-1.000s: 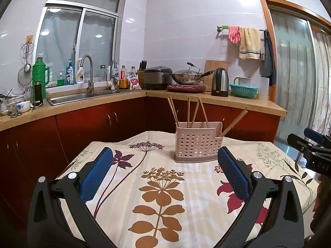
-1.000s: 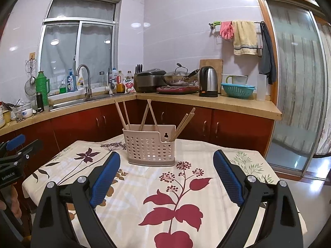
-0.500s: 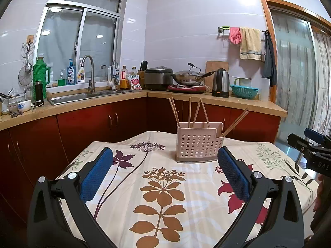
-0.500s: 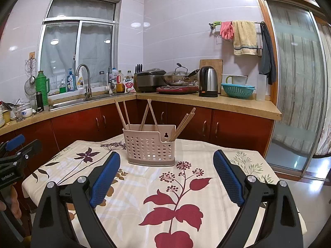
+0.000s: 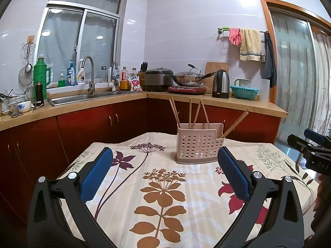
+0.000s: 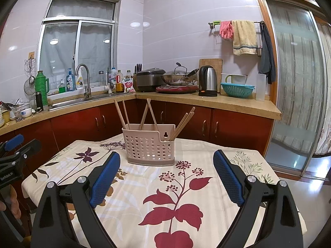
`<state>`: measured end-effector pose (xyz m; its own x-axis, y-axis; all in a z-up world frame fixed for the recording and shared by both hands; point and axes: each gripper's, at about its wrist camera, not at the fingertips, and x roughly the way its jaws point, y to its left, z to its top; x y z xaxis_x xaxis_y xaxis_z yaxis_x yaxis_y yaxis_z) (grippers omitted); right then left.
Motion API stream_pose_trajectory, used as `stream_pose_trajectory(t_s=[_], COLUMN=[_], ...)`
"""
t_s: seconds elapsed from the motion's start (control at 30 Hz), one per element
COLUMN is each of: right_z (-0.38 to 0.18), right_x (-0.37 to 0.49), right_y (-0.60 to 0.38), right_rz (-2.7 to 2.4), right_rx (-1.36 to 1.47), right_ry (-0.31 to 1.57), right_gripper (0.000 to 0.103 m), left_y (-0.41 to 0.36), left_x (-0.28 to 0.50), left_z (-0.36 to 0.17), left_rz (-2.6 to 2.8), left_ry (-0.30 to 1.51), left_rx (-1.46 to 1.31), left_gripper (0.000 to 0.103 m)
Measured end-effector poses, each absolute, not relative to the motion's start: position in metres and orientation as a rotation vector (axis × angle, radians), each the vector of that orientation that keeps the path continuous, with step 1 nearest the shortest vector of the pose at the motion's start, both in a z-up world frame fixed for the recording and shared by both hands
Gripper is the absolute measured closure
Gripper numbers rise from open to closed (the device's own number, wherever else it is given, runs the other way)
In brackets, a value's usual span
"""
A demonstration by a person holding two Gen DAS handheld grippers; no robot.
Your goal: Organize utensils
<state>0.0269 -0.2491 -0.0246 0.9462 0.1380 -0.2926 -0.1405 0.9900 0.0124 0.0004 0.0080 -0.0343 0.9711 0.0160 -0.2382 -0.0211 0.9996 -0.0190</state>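
A perforated beige plastic utensil holder [image 5: 199, 145] stands upright on a table covered with a cream cloth printed with brown, purple and red flowers [image 5: 165, 188], toward the far side of the tabletop. Wooden chopsticks [image 5: 189, 113] stick up out of it: four lean at different angles in the larger left part, and a pair tilts out to the right from the narrower right compartment [image 6: 183, 124]. The left gripper [image 5: 164, 172], black-framed with blue textured pads, hovers above the near part of the cloth with its fingers spread wide and nothing between them; the holder sits ahead of it, just left of the right fingertip in the left wrist view. The right gripper [image 6: 166, 174] is of the same build and is likewise spread apart and empty, with the holder ahead of it, nearer its left fingertip. Each gripper shows at the edge of the other's view, well apart from the holder. Behind the table runs a tan countertop over dark red cabinets [image 6: 206, 101], carrying a steel sink with a curved tap [image 5: 89, 74], a steel electric kettle [image 6: 208, 81], a wok on a red cooktop [image 6: 176, 78] and a turquoise colander [image 6: 236, 90].
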Motion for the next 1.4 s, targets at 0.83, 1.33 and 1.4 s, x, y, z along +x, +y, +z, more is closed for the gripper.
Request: stream_pose_trajectory(t_s=[0.83,1.33,1.4], right_z=[-0.033,-0.043,-0.046], right_x=[0.032,0.04,0.043], right_y=[-0.245,-0.244,-0.245], right_rz=[0.14,0.141,0.14], right_rx=[-0.011,-0.004,0.0], right_ry=[0.331,0.363,0.373], right_gripper=[0.014,0.014,0.014], left_y=[0.012,0.01,0.012], left_x=[0.008,0.025,0.031], left_z=[-0.042,-0.053,-0.058], left_rz=[-0.015,-0.013,-0.015], left_ry=[0.25,0.292,0.331], left_rx=[-0.033,-0.004,-0.014], left_gripper=[0.004,0.004,0.004])
